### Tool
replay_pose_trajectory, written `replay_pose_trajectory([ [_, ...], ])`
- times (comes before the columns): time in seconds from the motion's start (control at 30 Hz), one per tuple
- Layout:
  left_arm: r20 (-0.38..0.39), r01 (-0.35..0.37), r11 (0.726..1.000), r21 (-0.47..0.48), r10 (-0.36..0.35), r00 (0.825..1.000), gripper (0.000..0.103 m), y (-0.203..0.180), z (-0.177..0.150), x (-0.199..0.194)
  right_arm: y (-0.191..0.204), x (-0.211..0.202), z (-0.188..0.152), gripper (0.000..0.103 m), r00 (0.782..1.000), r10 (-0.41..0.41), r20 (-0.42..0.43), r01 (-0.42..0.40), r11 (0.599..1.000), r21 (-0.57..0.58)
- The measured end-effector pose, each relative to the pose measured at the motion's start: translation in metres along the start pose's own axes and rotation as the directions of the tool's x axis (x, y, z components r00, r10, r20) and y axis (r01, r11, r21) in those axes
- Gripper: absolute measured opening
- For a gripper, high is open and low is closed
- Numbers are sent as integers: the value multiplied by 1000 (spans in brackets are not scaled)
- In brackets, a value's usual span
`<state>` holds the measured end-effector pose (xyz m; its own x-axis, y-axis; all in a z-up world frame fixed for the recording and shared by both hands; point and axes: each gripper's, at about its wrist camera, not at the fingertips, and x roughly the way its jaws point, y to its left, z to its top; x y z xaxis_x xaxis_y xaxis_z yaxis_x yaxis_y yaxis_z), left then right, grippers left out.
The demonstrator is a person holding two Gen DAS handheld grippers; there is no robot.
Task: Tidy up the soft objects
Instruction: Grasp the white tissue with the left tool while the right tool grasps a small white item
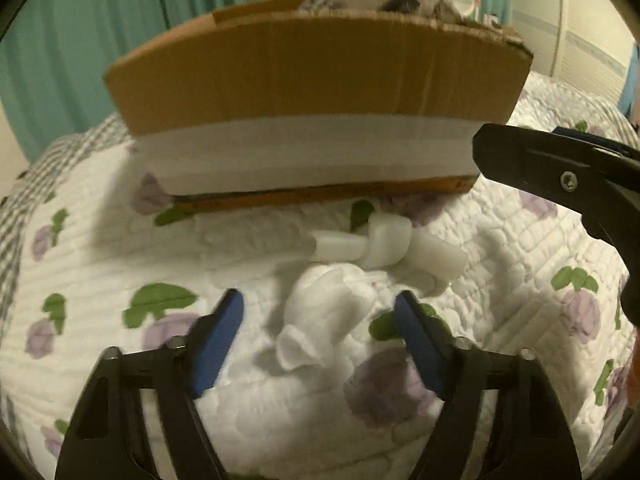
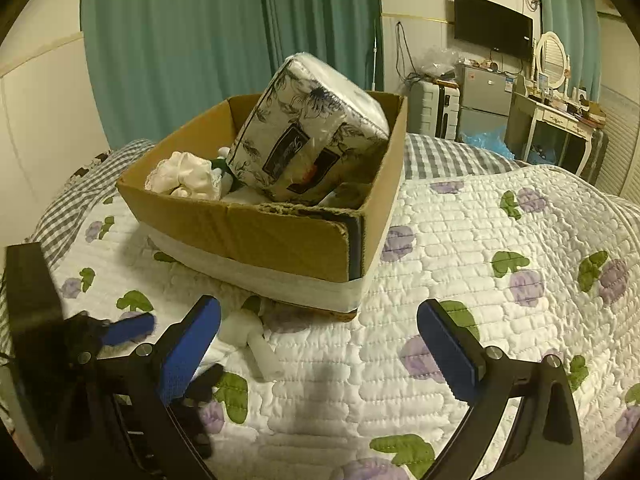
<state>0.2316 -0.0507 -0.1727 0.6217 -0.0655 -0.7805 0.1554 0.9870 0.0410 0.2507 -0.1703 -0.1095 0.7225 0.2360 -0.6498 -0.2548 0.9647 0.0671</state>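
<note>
Scene: While both tools are hanging over the bed (image 2: 480, 240), a cardboard box (image 2: 280, 236) is sitting on the floral quilt, already holding a wrapped tissue pack (image 2: 308, 132) that is leaning on the far wall and a cream fabric bundle (image 2: 184, 176) in the near-left corner.

Task item: A white soft bundle (image 1: 332, 312), knotted at its far end, is lying on the quilt just in front of the box's near wall, outside it.

Risk, grip: The bundle is looking loose and limp; jaws closing on an outer fold alone are likely to be lifting only a flap, letting the rest sag or slip free.

Risk, quilt: Jaws coming down too low are likely to be pinching the quilt along with the bundle and dragging the box.

Risk, box: The near wall is standing close behind the knot, so a forward reach is risking a knock against it.

Left gripper (image 1: 320, 320): Jaws are standing wide apart, straddling the bundle on either side without gripping it; whether a pad is grazing it cannot be told.

Right gripper (image 2: 320, 344): Jaws are standing wide apart over bare quilt, holding nothing, with the bundle lying beside its left finger.

Stage, as judged: The pick is appearing not yet made.
</note>
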Motion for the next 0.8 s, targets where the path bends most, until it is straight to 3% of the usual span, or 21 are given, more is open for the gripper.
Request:
replay_pose_trajectory([
  [0.03, -13, 17, 1000, -3, -17, 1000, 44, 2, 0, 2, 1, 2, -1, 96, 1000, -11, -3, 11, 1000, -7],
  [0.13, 2, 65, 998, -13, -65, 998, 35, 8, -2, -5, 0, 5, -2, 96, 1000, -12, -8, 12, 1000, 1],
  [0.23, 10, 65, 998, -1, -65, 998, 35, 16, -5, -26, 0, 3, -3, 96, 1000, -21, 1, 21, 1000, 2],
  [0.4, 87, 34, 999, -19, -32, 996, 35, 42, -11, -60, 8, -1, -6, 96, 1000, -12, 12, 12, 1000, -4],
  [0.5, 90, -5, 998, -59, 11, 996, 35, 56, -14, -60, 20, 6, -9, 93, 1000, 16, -8, -16, 1000, -17],
  [0.57, 78, -22, 996, -87, 29, 997, 35, 61, -16, -54, 30, 14, -14, 82, 999, 23, -39, -25, 999, -47],
  [0.8, 43, -50, 991, -128, 56, 997, 35, 63, -21, -41, 57, 44, -29, 78, 989, 60, -133, -73, 992, -100],
])
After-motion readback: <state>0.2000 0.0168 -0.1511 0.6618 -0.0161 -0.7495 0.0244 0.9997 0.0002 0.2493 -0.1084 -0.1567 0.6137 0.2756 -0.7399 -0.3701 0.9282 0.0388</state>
